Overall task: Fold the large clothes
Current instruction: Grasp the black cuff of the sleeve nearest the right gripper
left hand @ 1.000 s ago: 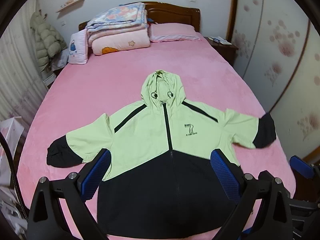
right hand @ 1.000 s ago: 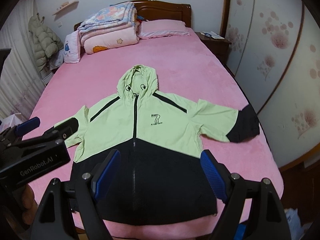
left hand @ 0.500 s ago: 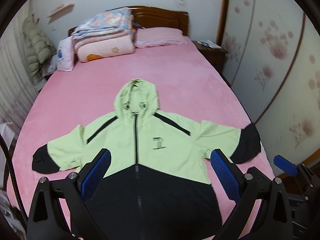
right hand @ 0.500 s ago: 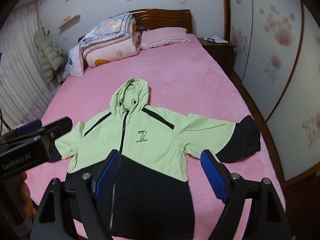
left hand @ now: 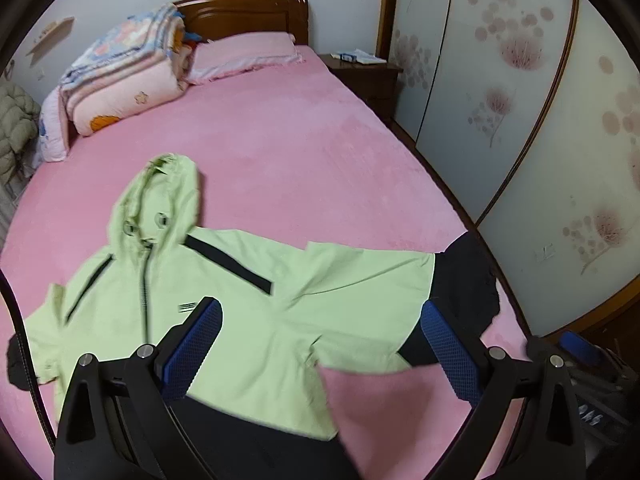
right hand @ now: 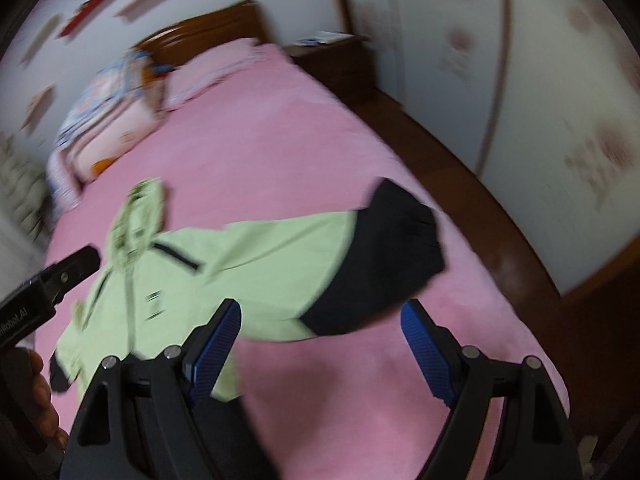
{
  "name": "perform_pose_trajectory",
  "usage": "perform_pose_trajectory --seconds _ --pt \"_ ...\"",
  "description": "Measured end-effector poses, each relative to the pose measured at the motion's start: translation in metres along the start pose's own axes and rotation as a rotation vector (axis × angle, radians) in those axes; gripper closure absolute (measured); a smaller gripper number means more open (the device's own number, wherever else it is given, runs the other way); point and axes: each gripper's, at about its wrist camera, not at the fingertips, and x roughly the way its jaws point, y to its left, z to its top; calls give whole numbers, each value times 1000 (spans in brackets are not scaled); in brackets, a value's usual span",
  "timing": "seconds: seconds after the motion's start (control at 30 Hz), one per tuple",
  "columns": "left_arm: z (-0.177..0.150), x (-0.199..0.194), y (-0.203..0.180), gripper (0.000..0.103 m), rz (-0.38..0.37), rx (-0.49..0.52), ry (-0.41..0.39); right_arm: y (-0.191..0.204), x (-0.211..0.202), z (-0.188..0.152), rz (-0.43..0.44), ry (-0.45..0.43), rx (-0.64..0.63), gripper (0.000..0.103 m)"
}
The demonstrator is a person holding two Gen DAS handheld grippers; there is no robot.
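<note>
A light green and black hooded jacket (left hand: pixel 248 304) lies flat and face up on the pink bed (left hand: pixel 288 152), hood toward the headboard. Its right sleeve (left hand: pixel 360 280) stretches out to a black cuff (left hand: pixel 464 284) near the bed's right edge. My left gripper (left hand: pixel 320 344) hovers open above the jacket's right chest and armpit, holding nothing. In the blurred right wrist view the jacket (right hand: pixel 168 288) and its black cuff (right hand: pixel 392 248) show again. My right gripper (right hand: pixel 320 344) hangs open over the sleeve's lower edge, empty. The left gripper's body (right hand: pixel 44 292) shows at that view's left.
Folded quilts (left hand: pixel 120 80) and a pink pillow (left hand: pixel 244 56) lie by the wooden headboard (left hand: pixel 248 16). A nightstand (left hand: pixel 360 68) stands right of the bed, beside flowered wardrobe doors (left hand: pixel 520 100). A padded coat (left hand: pixel 14 124) hangs at far left. A hand (right hand: pixel 36 400) holds the left gripper.
Both grippers have swung to the right and come nearer the jacket's right sleeve. The jacket lies as it did. Both stay open.
</note>
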Motion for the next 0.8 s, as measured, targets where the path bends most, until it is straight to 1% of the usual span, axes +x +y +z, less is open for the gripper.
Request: perform_pose_trajectory --seconds 0.07,0.13,0.33,0.5,0.57,0.63,0.8 --pt "-1 33 -10 4 -3 -2 20 -26 19 2 -37 4 43 20" --pt "-4 61 -19 4 -4 -7 38 -49 36 3 -47 16 83 20" --pt "-21 136 -43 4 5 0 97 -113 102 4 6 84 287 20" --pt "-37 187 -60 4 23 39 139 -141 161 -6 26 154 417 20" --pt "-40 198 -64 4 26 50 150 -148 181 -10 51 181 461 21" --pt "-42 208 -67 4 21 54 163 -151 195 -12 65 186 488 21" --pt "-43 216 -69 4 -6 43 176 -151 209 -9 73 132 489 21"
